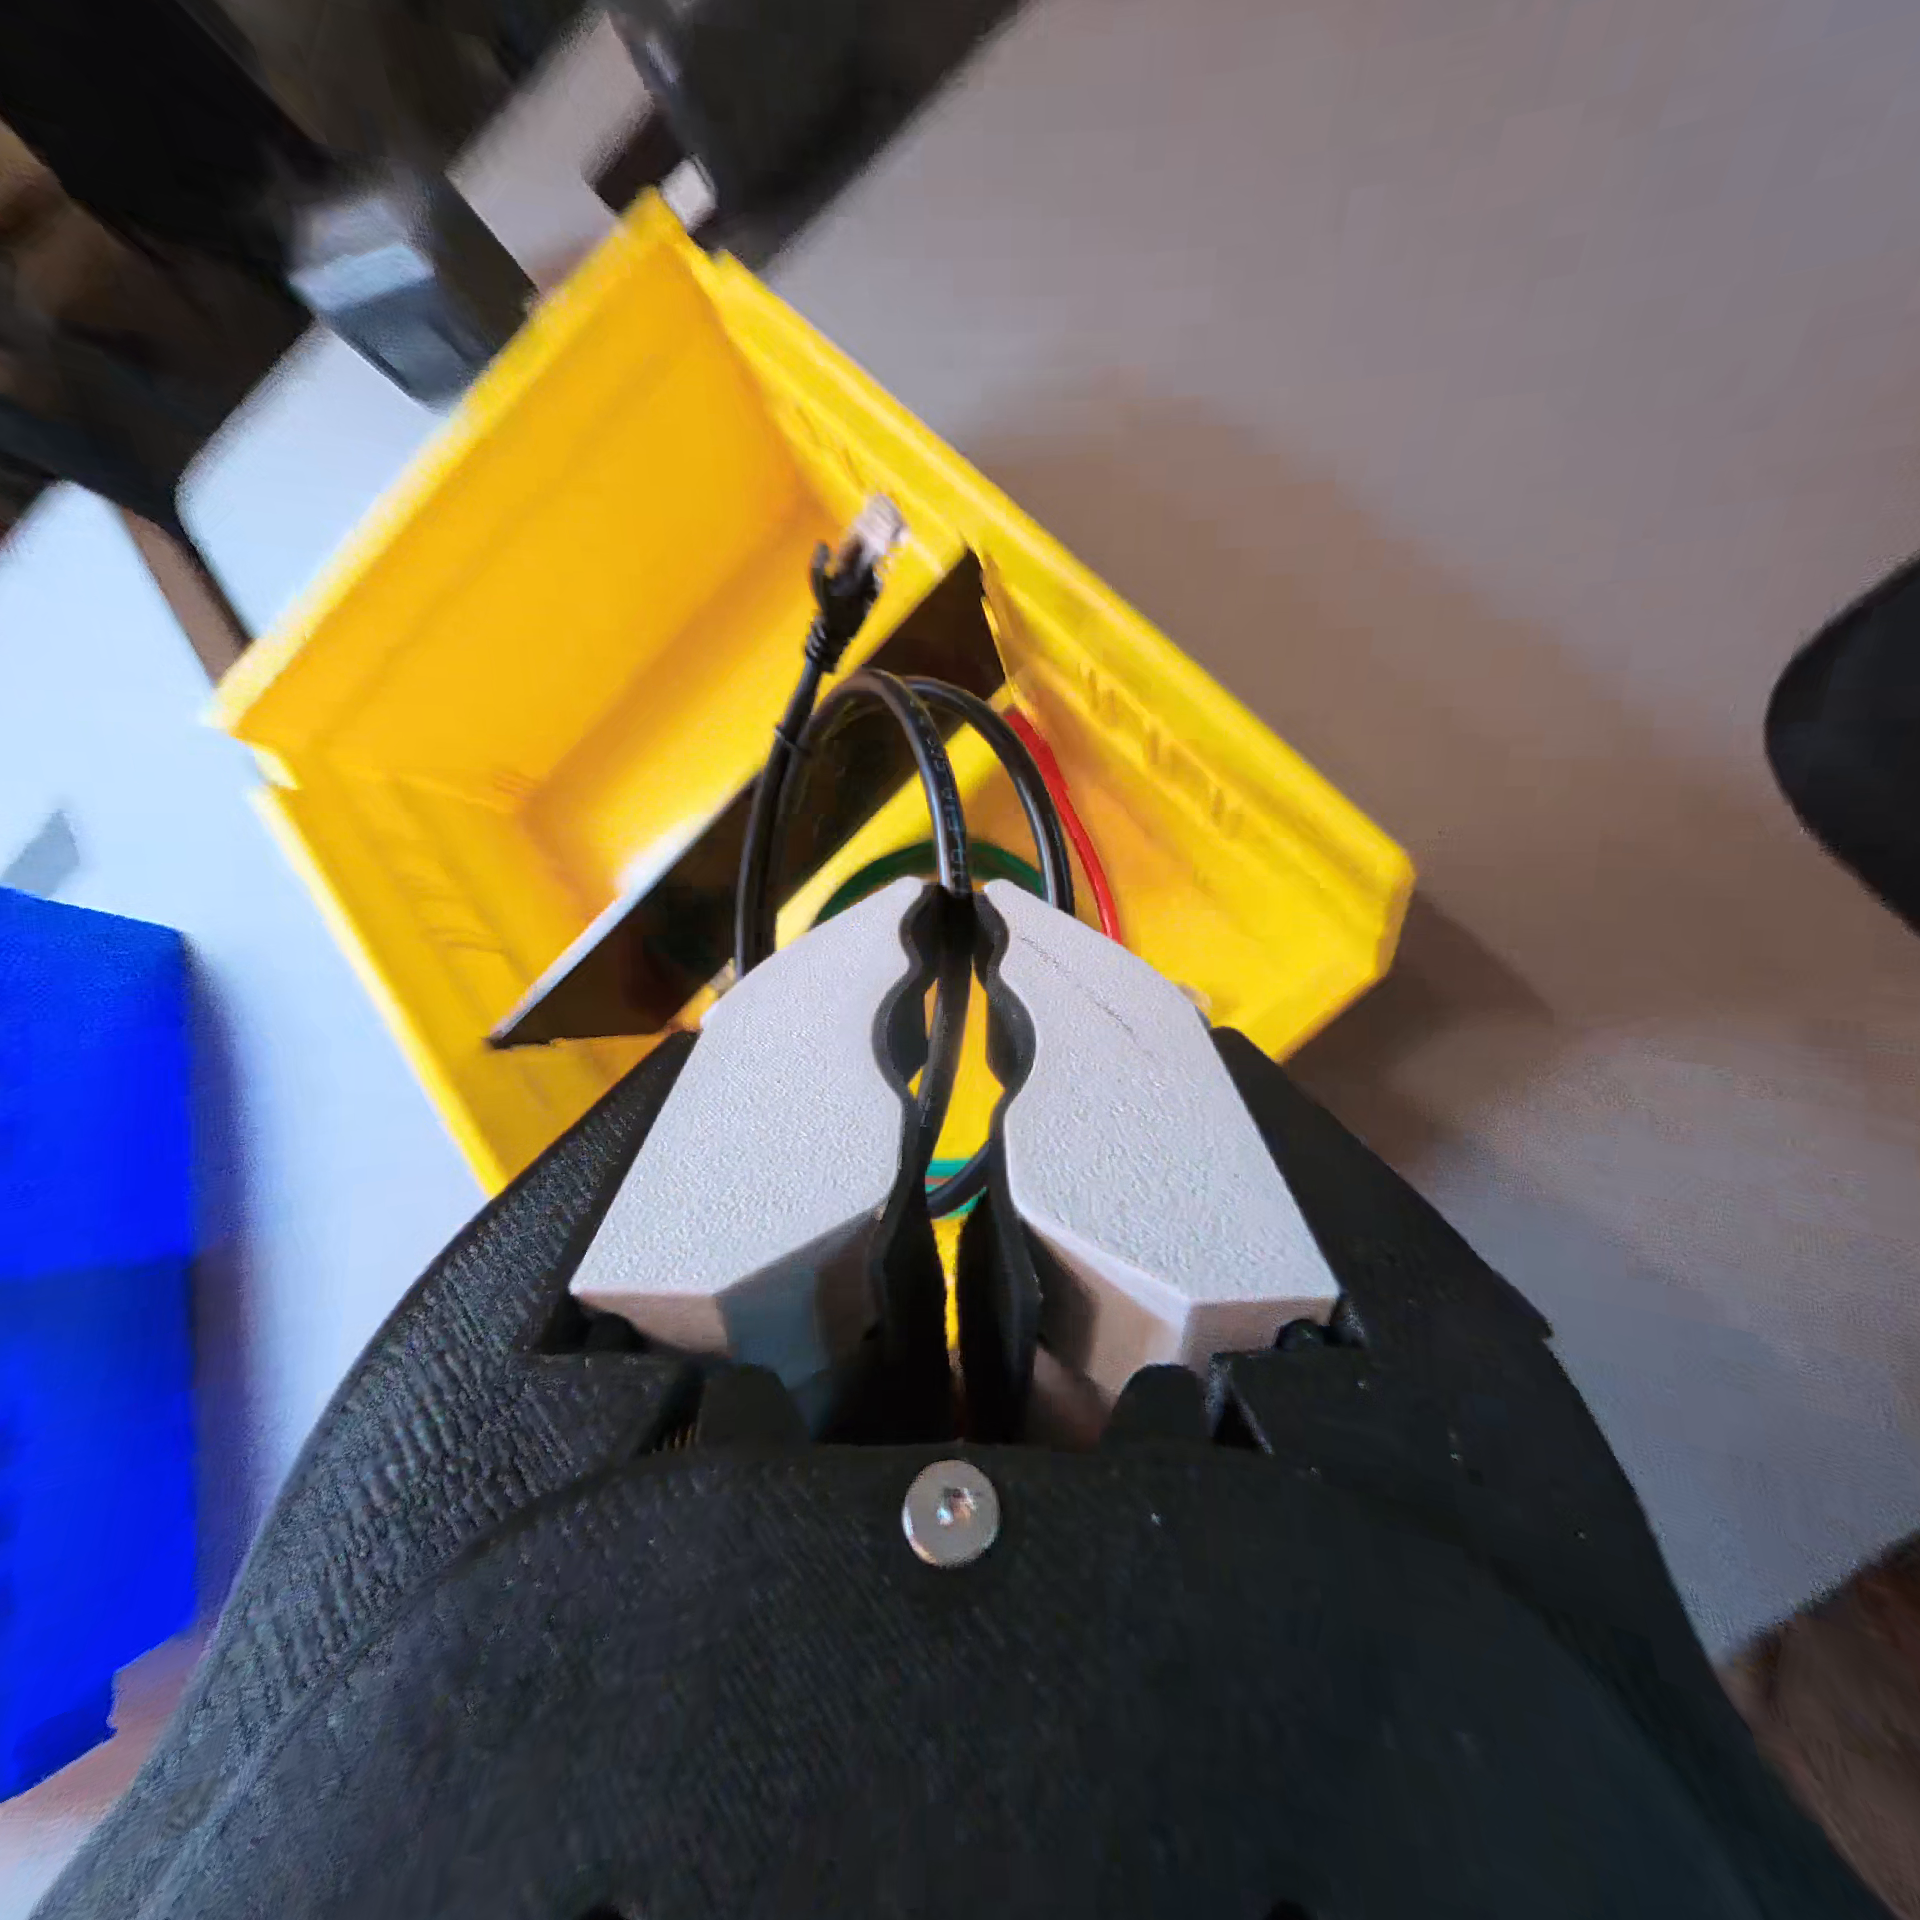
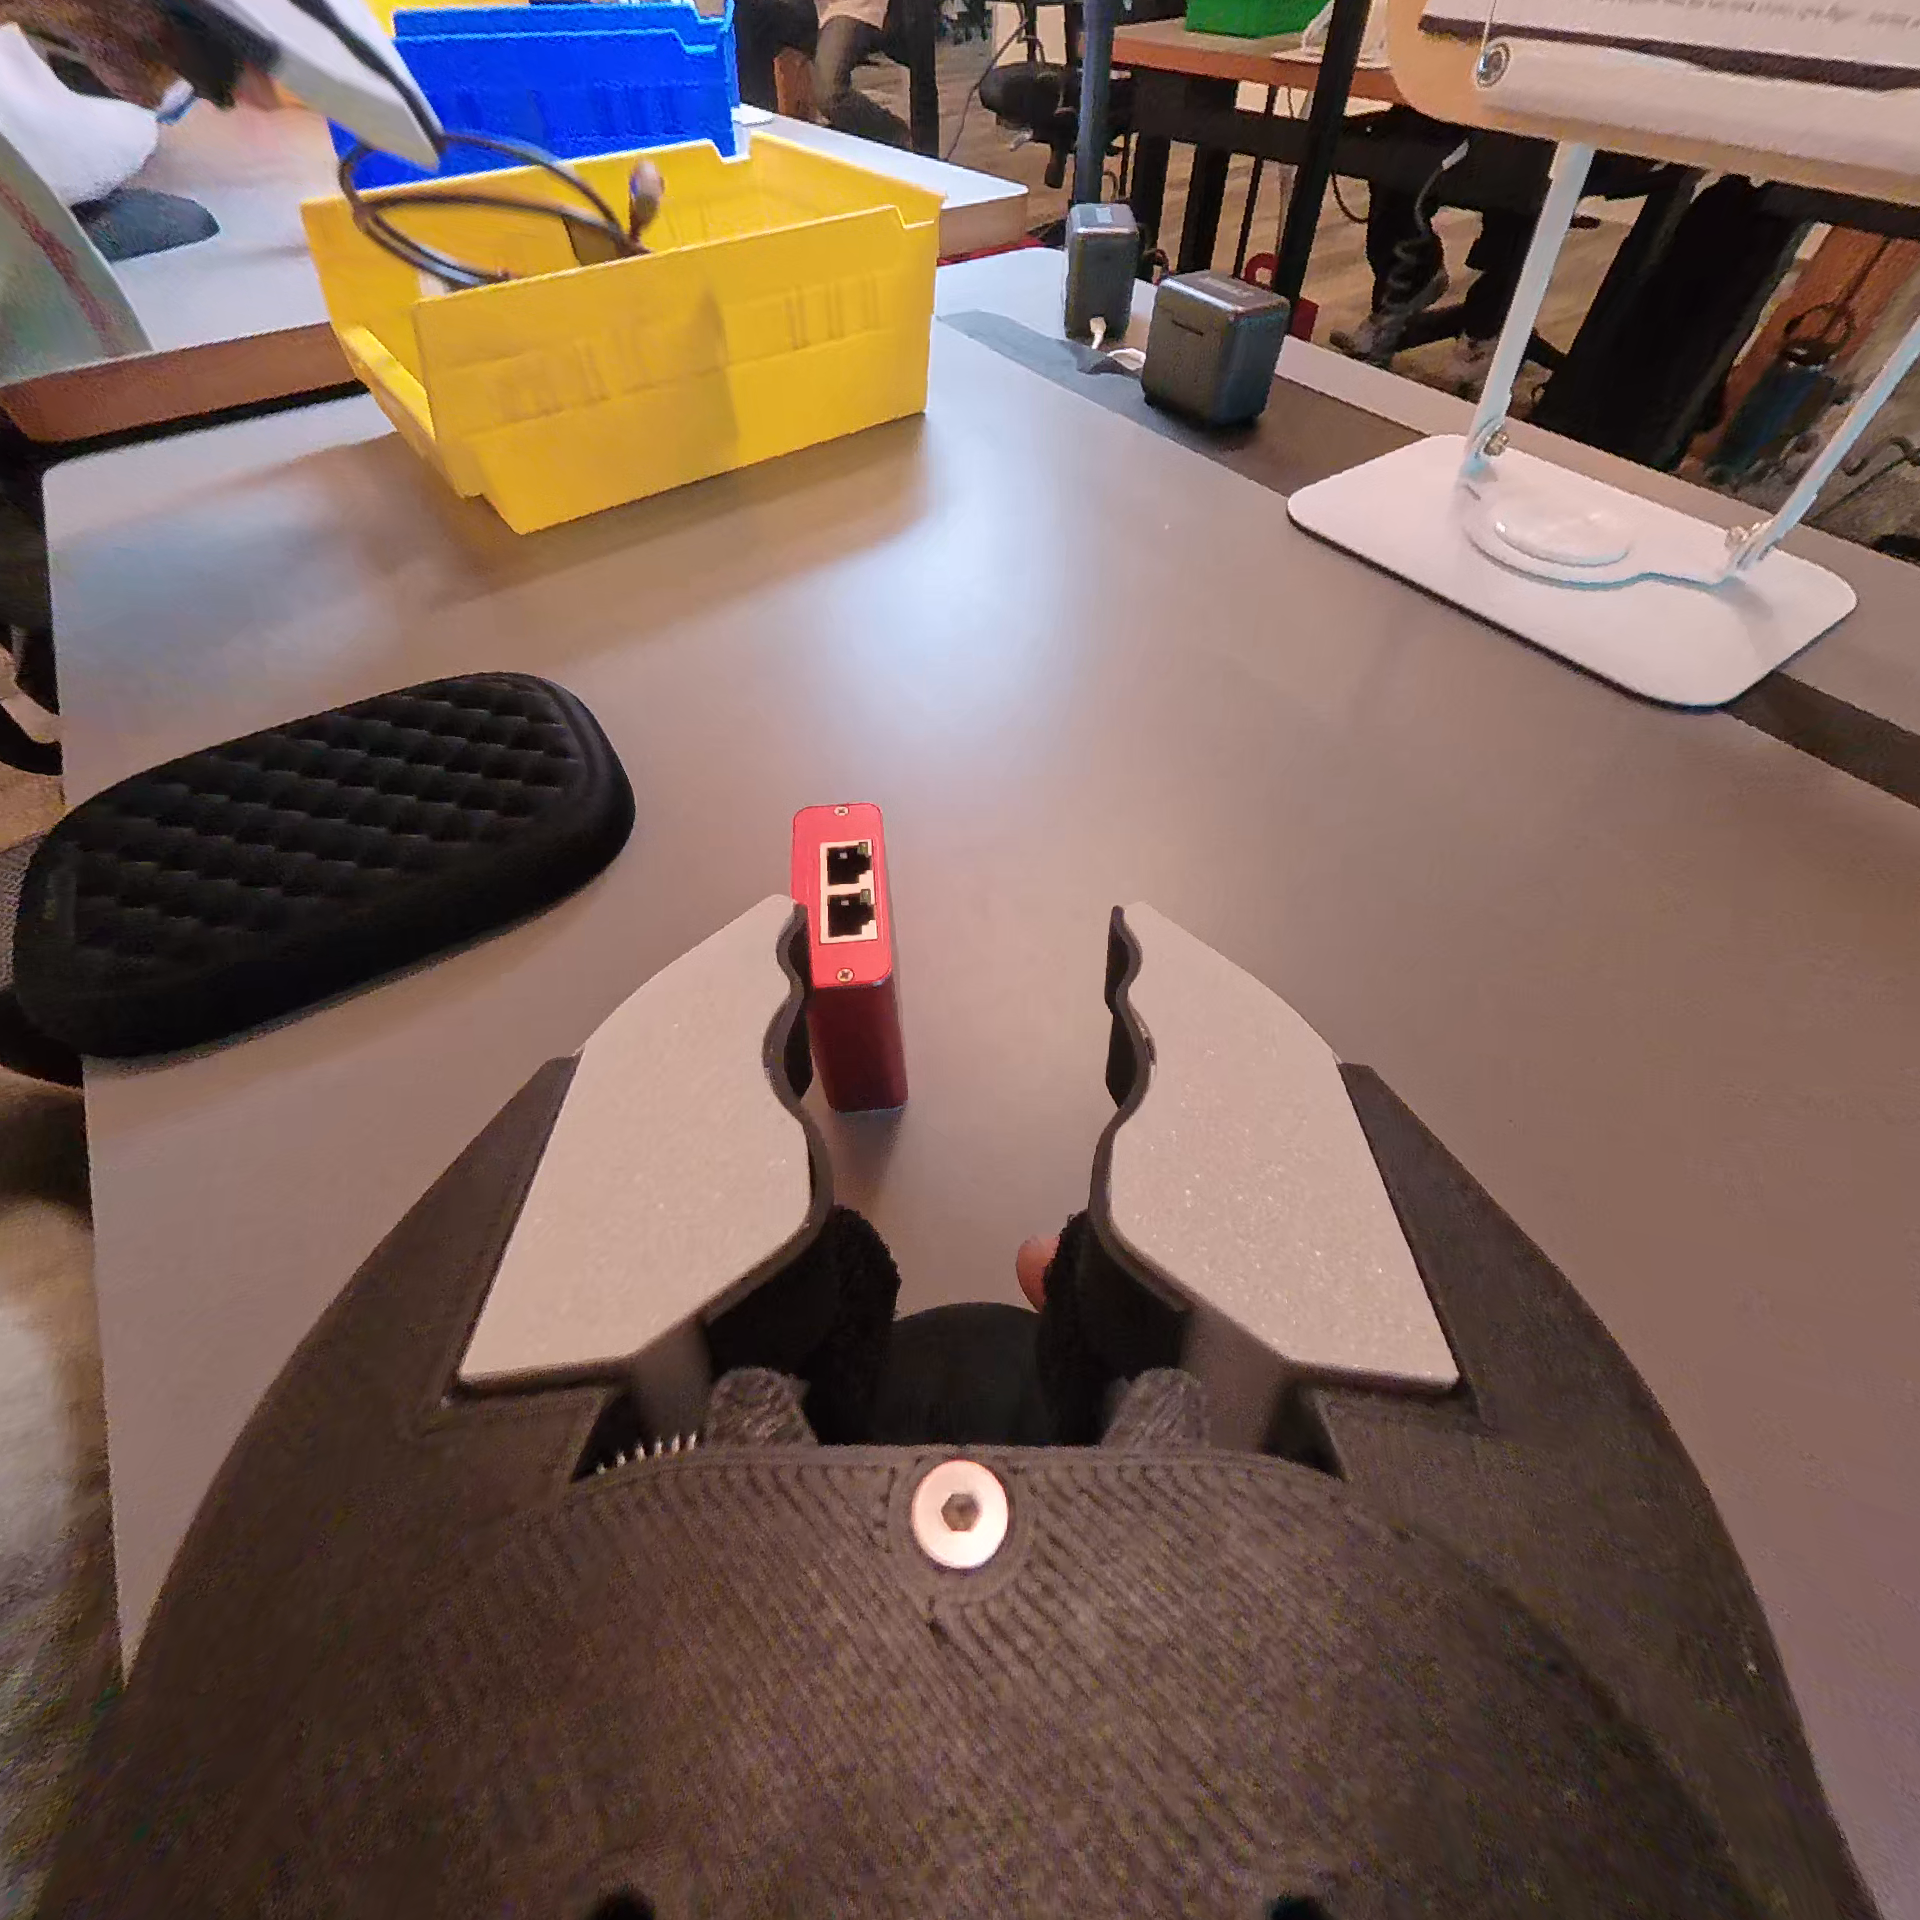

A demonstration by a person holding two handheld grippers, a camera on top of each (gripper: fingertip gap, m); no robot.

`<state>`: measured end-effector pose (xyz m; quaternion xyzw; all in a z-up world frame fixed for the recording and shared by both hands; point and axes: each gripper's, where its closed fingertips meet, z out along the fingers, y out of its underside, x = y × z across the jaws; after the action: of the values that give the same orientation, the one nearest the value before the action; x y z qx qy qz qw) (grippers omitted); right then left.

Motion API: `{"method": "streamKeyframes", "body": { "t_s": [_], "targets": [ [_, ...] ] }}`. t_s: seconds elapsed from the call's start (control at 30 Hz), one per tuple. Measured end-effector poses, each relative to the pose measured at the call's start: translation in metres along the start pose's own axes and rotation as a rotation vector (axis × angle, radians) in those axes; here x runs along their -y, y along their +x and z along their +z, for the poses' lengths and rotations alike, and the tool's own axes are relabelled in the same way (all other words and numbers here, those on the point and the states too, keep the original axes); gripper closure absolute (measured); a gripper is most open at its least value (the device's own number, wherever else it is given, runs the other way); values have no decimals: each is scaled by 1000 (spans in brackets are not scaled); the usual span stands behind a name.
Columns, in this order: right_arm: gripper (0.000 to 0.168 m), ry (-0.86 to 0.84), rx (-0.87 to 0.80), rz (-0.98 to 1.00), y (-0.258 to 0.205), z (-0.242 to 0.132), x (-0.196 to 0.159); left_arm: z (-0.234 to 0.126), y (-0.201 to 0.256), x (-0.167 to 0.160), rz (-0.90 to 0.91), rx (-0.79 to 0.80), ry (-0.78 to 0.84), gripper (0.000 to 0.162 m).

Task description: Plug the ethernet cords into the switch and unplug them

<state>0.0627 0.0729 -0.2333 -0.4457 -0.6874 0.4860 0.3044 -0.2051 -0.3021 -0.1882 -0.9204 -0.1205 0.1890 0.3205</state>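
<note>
My left gripper [image 1: 954, 896] is shut on a looped black ethernet cord [image 1: 940, 769] and holds it above the yellow bin [image 1: 582, 582]. The cord's clear plug [image 1: 871, 532] sticks up ahead of the fingertips. A red cord [image 1: 1070, 821] and a green cord [image 1: 977, 860] lie in the bin below. In the right wrist view, my right gripper [image 2: 951, 925] is open around the small red switch [image 2: 847, 956], which stands on the grey table [image 2: 1143, 779] with two ports facing up. The switch touches or nearly touches the left finger [image 2: 675, 1101]. The left gripper [image 2: 343, 73] with the black cord [image 2: 457, 208] shows far off over the yellow bin [image 2: 675, 374].
A black padded wrist rest [image 2: 312, 852] lies left of the switch. A blue bin [image 2: 561, 83] stands behind the yellow one. A white lamp base [image 2: 1579, 582] sits at the right. Two dark cube chargers [image 2: 1205, 343] stand at the back edge. The tips of one gripper are about 45 cm away from the tips of the other.
</note>
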Motion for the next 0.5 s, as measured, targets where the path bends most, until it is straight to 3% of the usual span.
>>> {"method": "streamKeyframes", "body": {
  "t_s": [0.1,0.2,0.37,0.5],
  "targets": [
    [113,2,7,-13,-2,1,3,-33,-7,40,24,118,244,156],
    [113,8,16,-25,-6,2,8,-69,8,82,62,140,510,156],
    [113,51,40,-39,-15,3,23,-107,67,138,110,9,869,156],
    [116,127,62,-58,-25,4,46,-109,128,166,141,-149,1086,156]
  ]
}}
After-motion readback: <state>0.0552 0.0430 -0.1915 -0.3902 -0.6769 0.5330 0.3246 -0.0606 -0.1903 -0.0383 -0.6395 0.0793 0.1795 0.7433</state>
